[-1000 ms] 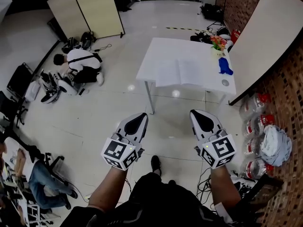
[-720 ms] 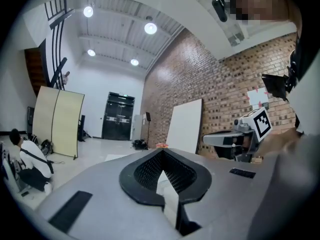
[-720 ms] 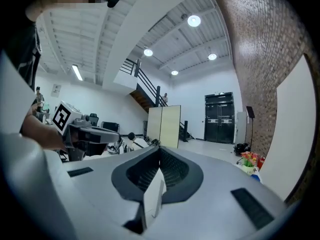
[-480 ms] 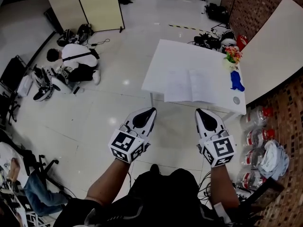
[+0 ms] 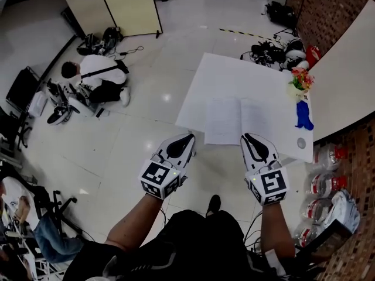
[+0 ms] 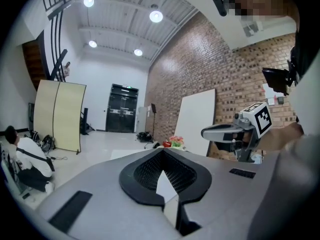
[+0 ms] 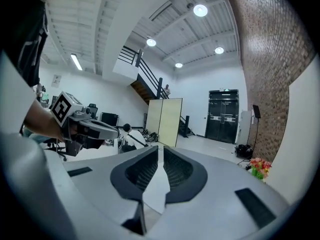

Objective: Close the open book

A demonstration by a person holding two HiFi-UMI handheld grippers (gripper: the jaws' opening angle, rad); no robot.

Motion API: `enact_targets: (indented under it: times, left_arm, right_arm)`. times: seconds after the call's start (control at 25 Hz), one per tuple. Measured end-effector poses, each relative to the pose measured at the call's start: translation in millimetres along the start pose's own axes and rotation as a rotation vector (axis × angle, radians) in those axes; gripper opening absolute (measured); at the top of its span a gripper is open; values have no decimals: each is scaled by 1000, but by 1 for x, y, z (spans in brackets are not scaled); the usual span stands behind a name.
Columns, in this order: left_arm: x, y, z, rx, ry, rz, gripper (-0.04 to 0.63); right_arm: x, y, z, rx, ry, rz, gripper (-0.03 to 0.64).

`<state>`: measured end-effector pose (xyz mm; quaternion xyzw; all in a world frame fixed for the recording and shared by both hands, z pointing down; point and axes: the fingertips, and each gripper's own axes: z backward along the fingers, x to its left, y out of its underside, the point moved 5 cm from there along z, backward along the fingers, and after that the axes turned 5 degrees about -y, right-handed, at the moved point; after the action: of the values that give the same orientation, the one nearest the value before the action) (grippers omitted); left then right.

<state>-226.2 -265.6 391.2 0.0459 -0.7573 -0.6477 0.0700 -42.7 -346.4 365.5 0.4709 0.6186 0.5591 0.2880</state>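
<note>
Hovering short of the table [image 5: 222,75], my left gripper [image 5: 186,139] and right gripper [image 5: 248,138] both pinched closed, empty. Open book [image 5: 240,120] lies flat near its front edge; nudging with closed tips might crumple pages or shove it off.

The table [image 5: 234,75] was plain white, and the open book [image 5: 240,119] on it showed white pages too. The left gripper [image 5: 188,137] and right gripper [image 5: 246,137] were pale grey with black ribbed pads, and each carried a cube [image 5: 159,179] patterned in black-and-white square markers. The floor [image 5: 146,116] was glossy off-white tile. The brick wall [image 5: 328,4] was reddish brown with pale mortar lines. The folding screen [image 5: 117,4] had cream panels in a dark frame. By the table's edge stood red, orange and green flowers [image 5: 301,79] and a bright blue object [image 5: 303,117]. A crouching person [image 5: 96,75] wore a white top.
</note>
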Motion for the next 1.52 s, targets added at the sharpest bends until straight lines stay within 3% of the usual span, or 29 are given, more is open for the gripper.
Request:
enact_targets:
  times: [0.08,0.16,0.44,0.72,0.96,1.2,1.52]
  left_arm:
    - [9,3,-14,21,-30,4,-5]
    - [18,8,-27,32,-61,16,-5]
    - [56,58,-58,109,-74,52,-5]
    - [93,123,-76,213,-35,82,-5]
    - [110,152,-73,259,-1,74,-5]
    - [119,177,-81,282,27,76,-5]
    - [122,199,-86,301,47,92,-5]
  right_arm:
    - [-12,0,-13,18,-16,35,0]
    - [-17,5,-29,59,-50,66,67]
    - [10,82,-102,345,-116,364,222]
    - [62,183,-161,557,-128,639,224]
    - [77,248,-188,690,-86,695,222]
    - [78,261,-203,695,20,798,222]
    - [83,272,-212,733,63,848,221]
